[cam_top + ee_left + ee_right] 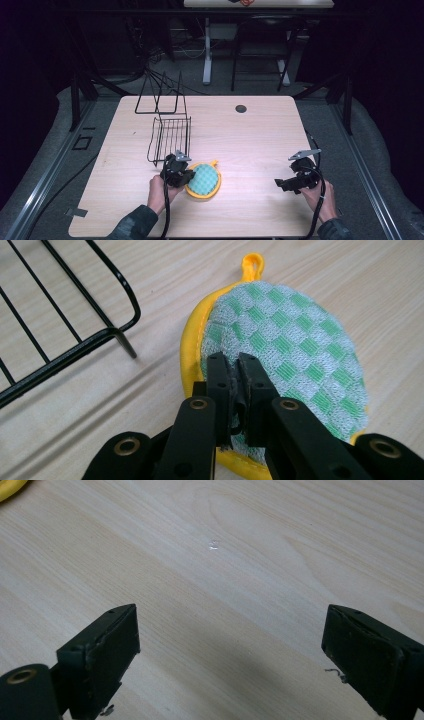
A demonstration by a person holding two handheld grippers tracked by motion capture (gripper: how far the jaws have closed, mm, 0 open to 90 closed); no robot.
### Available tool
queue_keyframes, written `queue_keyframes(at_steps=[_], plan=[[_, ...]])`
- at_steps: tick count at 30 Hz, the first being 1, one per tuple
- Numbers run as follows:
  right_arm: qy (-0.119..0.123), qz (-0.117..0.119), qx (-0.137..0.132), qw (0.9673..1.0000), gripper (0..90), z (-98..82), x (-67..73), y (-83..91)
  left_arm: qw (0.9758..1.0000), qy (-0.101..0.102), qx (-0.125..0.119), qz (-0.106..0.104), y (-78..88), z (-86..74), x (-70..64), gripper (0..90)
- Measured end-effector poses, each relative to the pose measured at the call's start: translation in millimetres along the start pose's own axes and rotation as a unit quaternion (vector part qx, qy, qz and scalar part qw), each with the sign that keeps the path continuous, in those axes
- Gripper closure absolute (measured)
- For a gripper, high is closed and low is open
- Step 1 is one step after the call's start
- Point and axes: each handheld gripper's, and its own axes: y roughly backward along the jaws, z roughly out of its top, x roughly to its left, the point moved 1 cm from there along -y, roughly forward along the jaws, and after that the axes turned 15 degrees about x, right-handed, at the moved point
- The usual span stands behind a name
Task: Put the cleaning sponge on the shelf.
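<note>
— While it lies flat on the wooden table (250,145), where exactly does the round pot holder (204,181) sit?
— Near the front edge, a little left of centre in the high view. It has a green-and-white checked face, a yellow border and a small yellow loop (252,262) at its twelve o'clock in the left gripper view.
— And the left gripper (234,371)?
— It comes in at the pot holder's seven o'clock in the left gripper view, its jaws pinched together on the pad's near edge, with a fold of the checked cloth caught between the pads. In the high view it sits at the pad's nine o'clock, touching it, with the person's left hand (159,194) behind it.
— What is just beyond the pad?
— A black wire rack (169,136), at about eleven o'clock from the pot holder in the high view. Its near corner stands close to the pad's yellow rim but apart from it.
— The right gripper (281,184)?
— At three o'clock from the pad, well apart, over bare wood. In the right gripper view its jaws stand wide with nothing between them, and a sliver of yellow shows at the top left corner.
— Anything farther out?
— A small dark round spot (241,108) near the table's far edge, at about one o'clock from the pad.
</note>
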Motion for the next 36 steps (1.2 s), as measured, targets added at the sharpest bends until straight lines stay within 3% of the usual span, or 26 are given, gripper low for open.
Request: queue_keyframes(at_steps=[7,36], plan=[[-0.002,0.001,-0.003,1.0000,7.9,-0.1,-0.5,0.7,0.9998,-0.008,-0.016,-0.008,10.3,-0.3,-2.3,85.9],[-0.005,-0.001,-0.004,1.0000,7.8,-0.7,-1.8,2.6,0.9972,-0.012,-0.074,0.001,55.0,-2.0,1.1,87.5]])
